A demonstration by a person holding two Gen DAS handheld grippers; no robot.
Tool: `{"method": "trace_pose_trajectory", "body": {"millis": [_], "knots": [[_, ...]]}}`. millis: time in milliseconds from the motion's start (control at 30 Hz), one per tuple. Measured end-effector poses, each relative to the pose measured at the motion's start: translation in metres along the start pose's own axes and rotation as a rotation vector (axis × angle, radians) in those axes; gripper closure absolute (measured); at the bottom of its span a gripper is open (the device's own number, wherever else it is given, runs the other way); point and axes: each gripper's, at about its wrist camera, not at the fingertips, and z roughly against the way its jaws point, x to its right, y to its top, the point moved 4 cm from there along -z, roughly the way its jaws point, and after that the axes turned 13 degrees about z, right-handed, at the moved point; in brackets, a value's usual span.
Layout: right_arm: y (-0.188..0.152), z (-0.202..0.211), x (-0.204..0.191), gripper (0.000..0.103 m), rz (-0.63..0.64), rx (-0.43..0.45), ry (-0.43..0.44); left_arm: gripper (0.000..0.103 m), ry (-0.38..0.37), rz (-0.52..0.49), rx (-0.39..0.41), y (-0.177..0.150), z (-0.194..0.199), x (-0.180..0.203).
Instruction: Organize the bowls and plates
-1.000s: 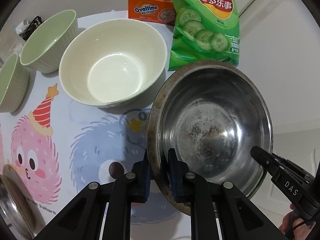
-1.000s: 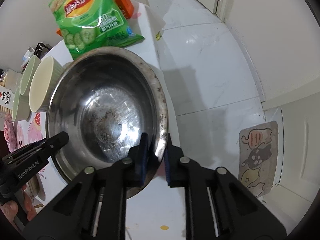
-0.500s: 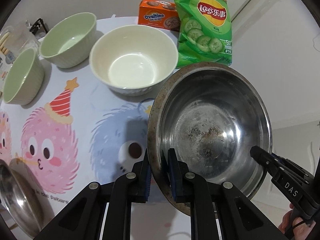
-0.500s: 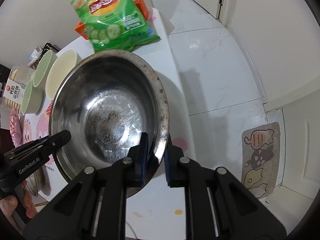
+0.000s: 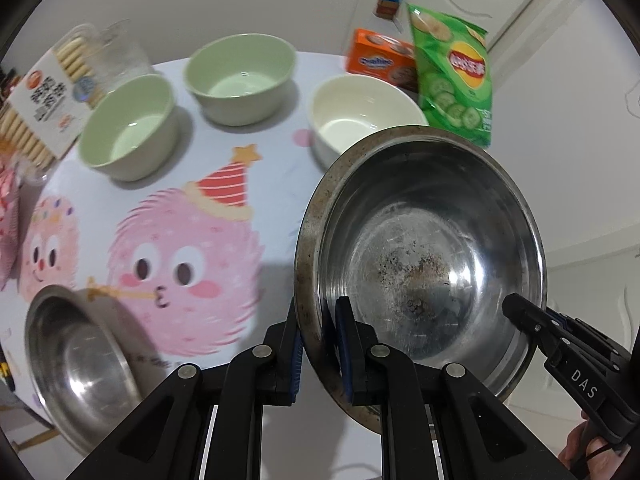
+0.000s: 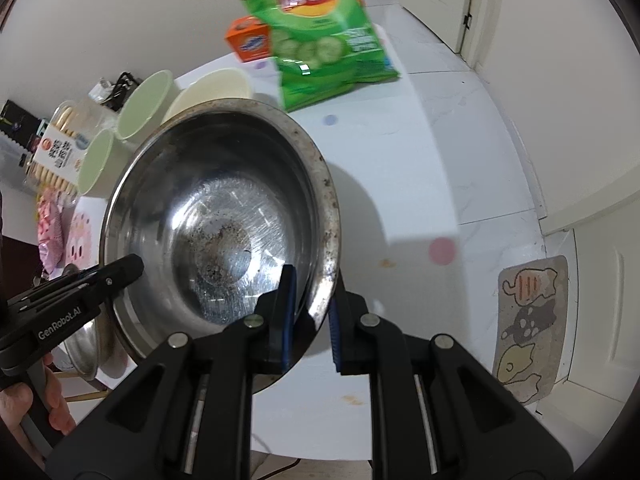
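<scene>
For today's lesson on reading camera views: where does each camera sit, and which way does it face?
Left wrist: on the left hand-held gripper, facing steeply down at the steel bowl over the table; a hand shows lower right.
Right wrist: on the right hand-held gripper, facing down at the bowl's opposite rim; a hand shows lower left.
Shared: bowl, chip bag, each other's gripper.

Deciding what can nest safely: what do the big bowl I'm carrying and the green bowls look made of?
Big bowl: looks like stainless steel, mirror-bright walls, a scuffed base with dark burnt-looking specks and a stained rim. Green bowls: matte pale green with thick ribbed walls, likely glazed ceramic, though melamine cannot be ruled out.
</scene>
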Motion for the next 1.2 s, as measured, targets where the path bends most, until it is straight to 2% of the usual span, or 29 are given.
{"method": "trace_pose_trajectory", "body": {"millis": [133,167,333,567,867,1100,1200], "knots": [[0.0,0.001,-0.024,0.086,0.021,0.001,0.009,0.088,0.008,0.01,0.026,-0.002,0.011,-0.027],[-0.001,0.001,-0.031,0.086,0.026,0.001,0.009,0.088,0.01,0.012,0.034,-0.009,0.028,-0.042],[0.001,0.003,-0.072,0.086,0.069,0.013,0.049,0.088,0.013,0.048,0.06,-0.011,0.052,-0.086],[-0.002,-0.006,-0.139,0.085,0.153,0.004,0.102,0.088,0.06,0.103,0.089,-0.019,0.075,-0.155],[-0.009,-0.019,-0.212,0.084,0.27,-0.032,0.139,0.088,0.088,0.204,0.098,-0.031,0.09,-0.225],[-0.02,-0.033,-0.26,0.083,0.348,-0.072,0.176,0.087,0.11,0.289,0.065,-0.042,0.086,-0.278],[-0.022,-0.04,-0.275,0.083,0.372,-0.089,0.181,0.087,0.136,0.278,0.062,-0.044,0.084,-0.291]]}}
